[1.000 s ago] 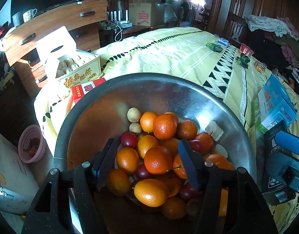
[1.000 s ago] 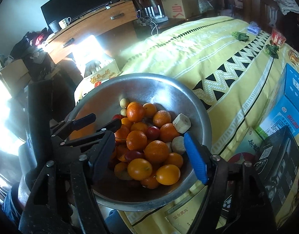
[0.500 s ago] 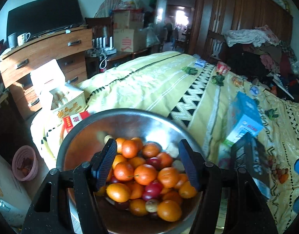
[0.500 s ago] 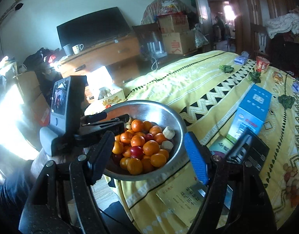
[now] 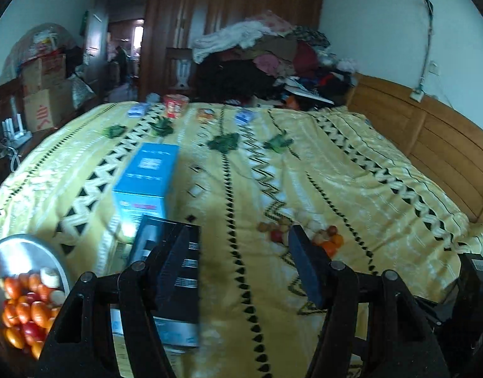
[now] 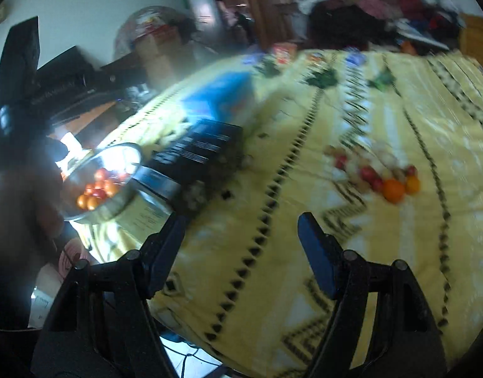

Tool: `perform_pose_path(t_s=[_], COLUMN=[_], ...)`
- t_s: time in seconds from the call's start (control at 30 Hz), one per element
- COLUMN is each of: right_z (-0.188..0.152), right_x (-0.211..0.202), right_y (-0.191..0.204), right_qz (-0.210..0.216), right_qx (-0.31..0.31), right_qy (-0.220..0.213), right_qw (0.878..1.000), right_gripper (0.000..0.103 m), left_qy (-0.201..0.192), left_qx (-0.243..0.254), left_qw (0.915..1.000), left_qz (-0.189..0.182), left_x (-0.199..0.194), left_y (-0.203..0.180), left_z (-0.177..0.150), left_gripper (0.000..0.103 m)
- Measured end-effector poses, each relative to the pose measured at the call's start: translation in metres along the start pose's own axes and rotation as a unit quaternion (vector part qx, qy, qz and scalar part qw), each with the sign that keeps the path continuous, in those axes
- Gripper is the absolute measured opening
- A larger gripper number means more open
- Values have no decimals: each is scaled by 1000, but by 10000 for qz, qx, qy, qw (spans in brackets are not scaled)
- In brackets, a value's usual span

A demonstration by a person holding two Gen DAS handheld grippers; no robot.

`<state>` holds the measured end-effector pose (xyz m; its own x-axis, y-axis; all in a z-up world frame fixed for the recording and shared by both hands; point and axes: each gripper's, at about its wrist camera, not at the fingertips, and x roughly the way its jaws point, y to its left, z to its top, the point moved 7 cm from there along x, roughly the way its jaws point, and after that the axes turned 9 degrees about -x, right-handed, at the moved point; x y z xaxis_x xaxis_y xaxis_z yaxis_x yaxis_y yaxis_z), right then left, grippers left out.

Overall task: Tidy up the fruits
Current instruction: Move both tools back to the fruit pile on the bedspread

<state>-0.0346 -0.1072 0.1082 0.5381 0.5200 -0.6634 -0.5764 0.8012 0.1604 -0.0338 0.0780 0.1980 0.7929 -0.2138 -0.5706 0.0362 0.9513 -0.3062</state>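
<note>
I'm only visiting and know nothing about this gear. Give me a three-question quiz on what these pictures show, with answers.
1. True or false: the left tongs grip an orange.
2. Where do the loose fruits lie? A) on the yellow bedspread B) on the floor C) on the blue box
3. Fill in: the other fruits sit in a metal ____.

Key
1. False: both the left and the right tongs stand open, nothing between them.
2. A
3. bowl

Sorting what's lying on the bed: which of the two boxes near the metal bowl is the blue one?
The blue box is the one farther up the bedspread; the black box lies nearer, beside the bowl.
</note>
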Motion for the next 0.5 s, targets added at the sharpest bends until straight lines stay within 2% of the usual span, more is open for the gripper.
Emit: perform_pose_path(t_s=[0.1,0.27,0.33,0.43,0.5], right_z=[-17,-36,-43,-55,-62], right_x=[-5,-6,-2,1,1], right_y=[-43,-87,-100,-120,-131], right_qz=[-168,-258,-257,-216,-209], right_qx=[435,849,966,1149,1240], right_qy=[75,156,215,303,327], right_qw=[9989,9959,9948,9927,9915], right_gripper=[75,75,75,75,75], left_qy=[627,1248,1298,1703,1892], left_qx=[-113,-362,-329,-96,-59], left_qw=[9978,9912,9909,9850,9813], left_qz=[-194,-239,-110,272,355], left_x=[65,167,201,260,287], left_y=[-21,-31,-30,-25,-17], left_z=[-19,-36,-42,-60,-67], left_gripper=[65,48,44,31,31])
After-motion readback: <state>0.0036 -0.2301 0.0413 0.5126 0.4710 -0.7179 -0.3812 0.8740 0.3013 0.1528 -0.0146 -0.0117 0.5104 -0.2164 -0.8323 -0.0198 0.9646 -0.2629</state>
